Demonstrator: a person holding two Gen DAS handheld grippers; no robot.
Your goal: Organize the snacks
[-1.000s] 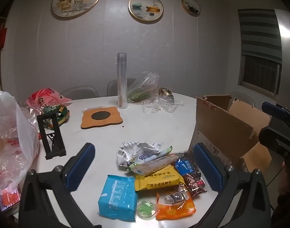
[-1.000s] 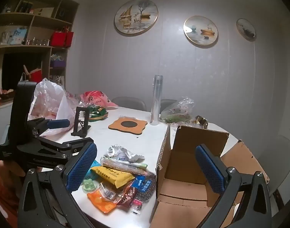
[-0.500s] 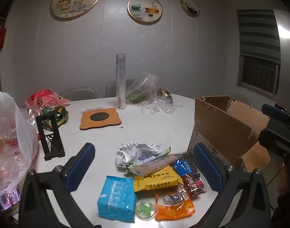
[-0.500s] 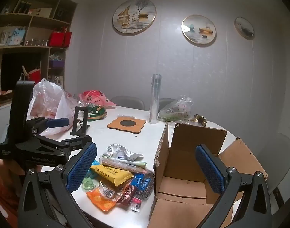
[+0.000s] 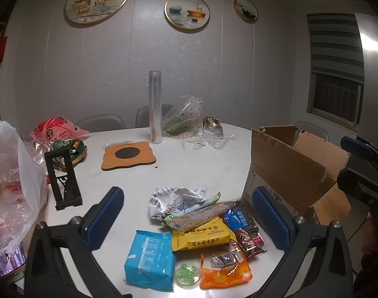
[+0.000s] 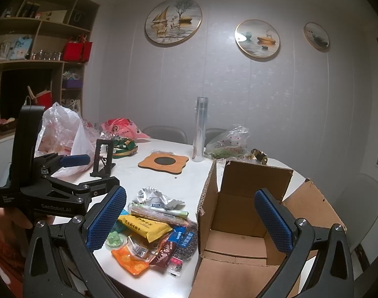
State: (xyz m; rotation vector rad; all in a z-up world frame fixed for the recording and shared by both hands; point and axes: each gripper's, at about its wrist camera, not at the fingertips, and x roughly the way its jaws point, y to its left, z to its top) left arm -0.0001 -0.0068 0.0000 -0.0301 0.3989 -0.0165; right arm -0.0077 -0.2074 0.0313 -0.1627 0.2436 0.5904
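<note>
A heap of snack packets lies near the front edge of the white table [image 5: 189, 164]: a blue packet [image 5: 149, 258], a yellow biscuit packet [image 5: 204, 234], an orange pouch [image 5: 226, 270], a crumpled white wrapper [image 5: 174, 196] and a small green jelly cup [image 5: 187, 273]. An open cardboard box [image 5: 288, 164] stands right of the heap; its inside [image 6: 238, 223] shows nothing in it. My left gripper [image 5: 187, 218] hangs open above the heap, holding nothing. My right gripper [image 6: 189, 218] is open between heap and box, nothing in it. The yellow packet [image 6: 144, 226] shows there too.
A black stand [image 5: 63, 176], a wooden coaster [image 5: 128, 155], a clear tall tube [image 5: 155, 114], plastic bags [image 5: 10, 186] and a red bag [image 5: 57, 130] sit on the table. Chairs stand behind it. A hand holds the left gripper body [image 6: 47, 193] at the right wrist view's left.
Both views have shifted only slightly; the grippers drift a little while staying open. No snack has moved.
</note>
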